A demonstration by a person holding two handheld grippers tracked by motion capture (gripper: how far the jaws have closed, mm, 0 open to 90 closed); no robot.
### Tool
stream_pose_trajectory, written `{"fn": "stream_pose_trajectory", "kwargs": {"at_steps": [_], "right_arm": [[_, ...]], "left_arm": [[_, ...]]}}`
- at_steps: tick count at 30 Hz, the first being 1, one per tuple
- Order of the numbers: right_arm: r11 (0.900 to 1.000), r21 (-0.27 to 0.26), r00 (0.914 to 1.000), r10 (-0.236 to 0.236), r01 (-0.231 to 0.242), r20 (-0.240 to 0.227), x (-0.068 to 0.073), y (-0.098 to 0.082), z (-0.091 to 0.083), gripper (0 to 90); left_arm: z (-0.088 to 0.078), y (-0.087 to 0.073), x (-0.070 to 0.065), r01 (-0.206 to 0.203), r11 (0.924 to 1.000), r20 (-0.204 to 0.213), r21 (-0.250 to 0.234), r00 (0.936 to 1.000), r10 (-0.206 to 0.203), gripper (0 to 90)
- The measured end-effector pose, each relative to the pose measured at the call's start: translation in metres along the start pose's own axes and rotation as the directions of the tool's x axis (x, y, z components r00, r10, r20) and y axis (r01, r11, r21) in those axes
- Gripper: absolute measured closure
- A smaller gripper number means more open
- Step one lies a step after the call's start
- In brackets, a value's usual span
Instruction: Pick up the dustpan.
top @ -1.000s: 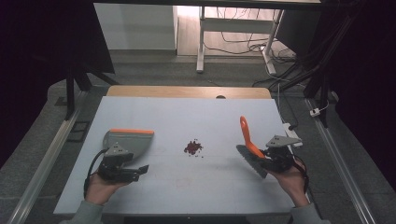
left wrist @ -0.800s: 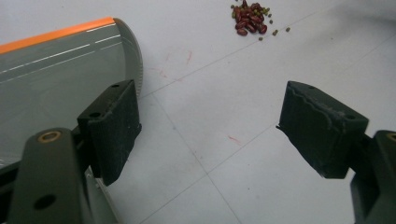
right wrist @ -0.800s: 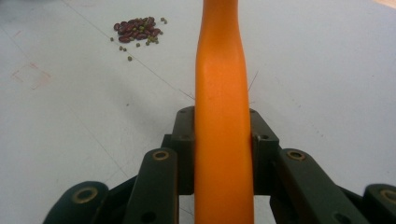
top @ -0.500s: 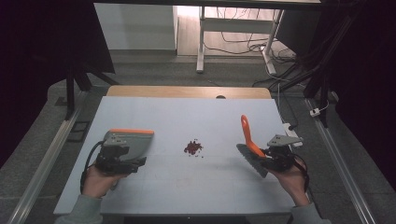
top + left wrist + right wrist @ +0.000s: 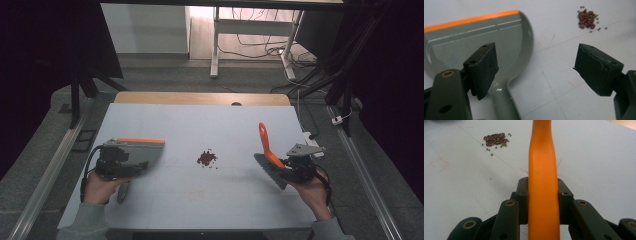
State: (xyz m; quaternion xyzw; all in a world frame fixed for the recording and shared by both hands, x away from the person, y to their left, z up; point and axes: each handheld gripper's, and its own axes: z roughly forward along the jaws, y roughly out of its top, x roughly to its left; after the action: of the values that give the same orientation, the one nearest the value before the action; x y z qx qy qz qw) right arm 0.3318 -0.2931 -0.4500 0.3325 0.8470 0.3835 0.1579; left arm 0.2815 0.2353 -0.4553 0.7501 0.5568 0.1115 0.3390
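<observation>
Beans (image 5: 206,158) between dustpan (image 5: 142,152) and brush (image 5: 268,155)

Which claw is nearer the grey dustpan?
Left. The left claw hangs open just above the dustpan, over its handle end. The right claw, shut on the orange brush handle, sits across the bean pile.

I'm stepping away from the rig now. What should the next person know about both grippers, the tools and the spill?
Left gripper: open, jaws astride the grey dustpan, not clamping its handle.
Right gripper: shut on the orange-handled brush, bristles low beside the hand.
Pile of red beans: mid-table, between the tools, a few strays around it.
Done: brush in hand.
Left: grip the dustpan, sweep the beans into it.
</observation>
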Motion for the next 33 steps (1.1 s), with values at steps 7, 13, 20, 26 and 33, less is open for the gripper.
{"fn": "stream_pose_trajectory", "kwargs": {"at_steps": [7, 13, 20, 26, 33], "right_arm": [[1.000, 0.010, 1.0000, -0.007, 0.007, 0.003, 0.002, 0.000, 0.002, 70.3], [1.000, 0.018, 1.0000, -0.008, 0.008, 0.004, 0.002, -0.001, 0.004, 70.4], [1.000, 0.023, 1.0000, -0.007, 0.007, 0.003, 0.002, -0.001, 0.005, 70.4], [1.000, 0.026, 0.9999, -0.008, 0.008, 0.006, 0.003, -0.002, 0.006, 70.4], [1.000, 0.029, 0.9999, -0.010, 0.010, 0.008, 0.003, -0.002, 0.006, 70.4]], "left_arm": [[-0.001, -0.014, 0.021, 0.067, 0.9975, -0.036, 0.022, 0.9972, -0.066, 19.3], [-0.002, -0.021, 0.030, 0.104, 0.9937, -0.046, 0.042, 0.9937, -0.102, 18.9], [0.004, -0.027, 0.032, 0.121, 0.9901, -0.040, 0.072, 0.9922, -0.118, 18.0], [0.013, -0.034, 0.030, 0.129, 0.9861, -0.040, 0.104, 0.9913, -0.126, 17.7], [0.021, -0.041, 0.034, 0.163, 0.9775, -0.066, 0.134, 0.9857, -0.155, 17.4]]}}
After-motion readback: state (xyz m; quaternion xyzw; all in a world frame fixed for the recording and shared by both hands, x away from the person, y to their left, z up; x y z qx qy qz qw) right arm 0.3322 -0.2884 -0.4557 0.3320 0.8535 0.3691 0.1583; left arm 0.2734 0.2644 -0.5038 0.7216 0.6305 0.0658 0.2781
